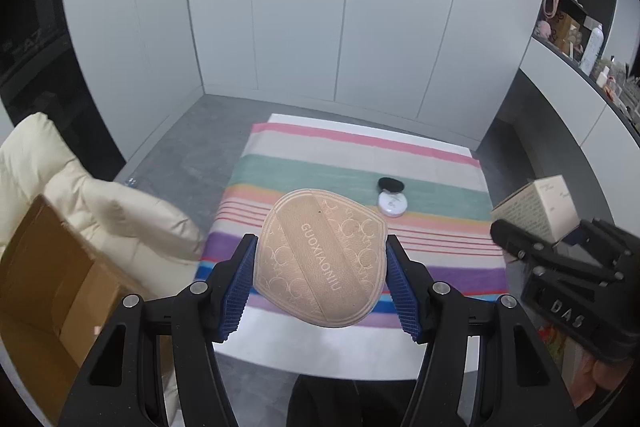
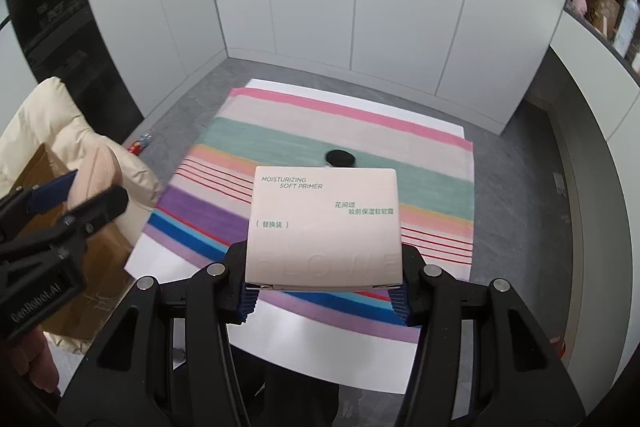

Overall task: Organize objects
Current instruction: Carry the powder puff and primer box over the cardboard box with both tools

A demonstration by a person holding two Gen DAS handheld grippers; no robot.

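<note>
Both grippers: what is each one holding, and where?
Left gripper clamps the powder puff by its side edges; right gripper clamps the primer box by its lower sides.

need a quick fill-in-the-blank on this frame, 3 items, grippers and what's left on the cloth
1. The left gripper is shut on a beige ____.
2. The right gripper grips a box printed MOISTURIZING SOFT ____.
3. On the striped cloth, a black pad lies beside a round ____ jar.

Missing: powder puff; PRIMER; white

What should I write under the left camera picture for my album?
Left gripper shut on a beige puff above the striped cloth, where a white jar sits.
</note>
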